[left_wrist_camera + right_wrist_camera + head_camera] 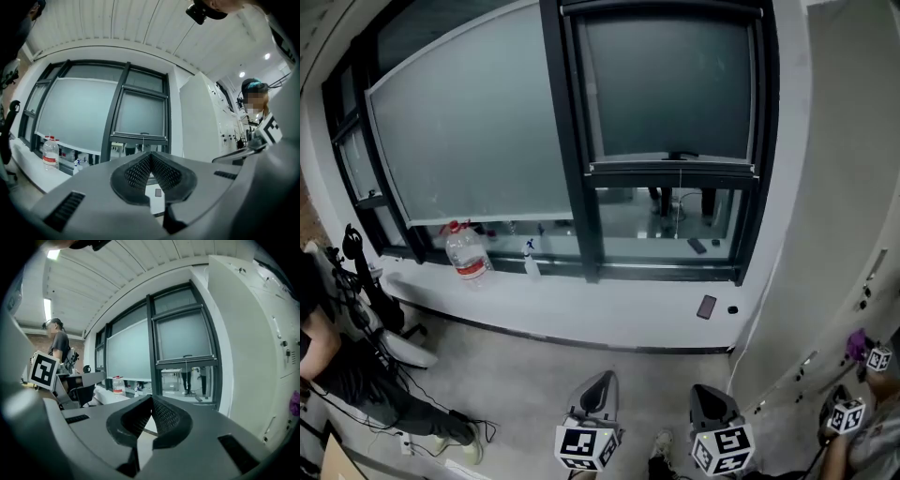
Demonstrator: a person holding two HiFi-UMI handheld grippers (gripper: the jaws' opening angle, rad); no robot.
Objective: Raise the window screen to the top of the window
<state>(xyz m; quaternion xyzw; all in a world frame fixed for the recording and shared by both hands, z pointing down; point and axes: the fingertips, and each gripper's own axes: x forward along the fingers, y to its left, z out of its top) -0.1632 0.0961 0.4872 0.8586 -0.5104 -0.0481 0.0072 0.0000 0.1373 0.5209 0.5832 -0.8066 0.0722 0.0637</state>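
I think the left hand-held gripper [599,382] and the right hand-held gripper [709,394], both closed and empty, must open before the window screen's handle [682,155] at twelve o'clock.

Window screen [670,89]: flat grey-green, plain. Window frame [574,187]: black. Sill [600,317]: pale grey-white. Bottle [467,253]: clear, red cap, red label band. Spray bottle [531,261]: whitish, blue top. Phone [706,307]: dark. Floor [525,384]: mottled grey. Wall [834,187]: white. Left gripper [150,155]: pale grey body, black fingers [136,174] with fine diamond-grid texture. Right gripper [151,399]: same grey, black gridded fingers [165,417]. Marker cubes [586,447]: white, black square patterns.
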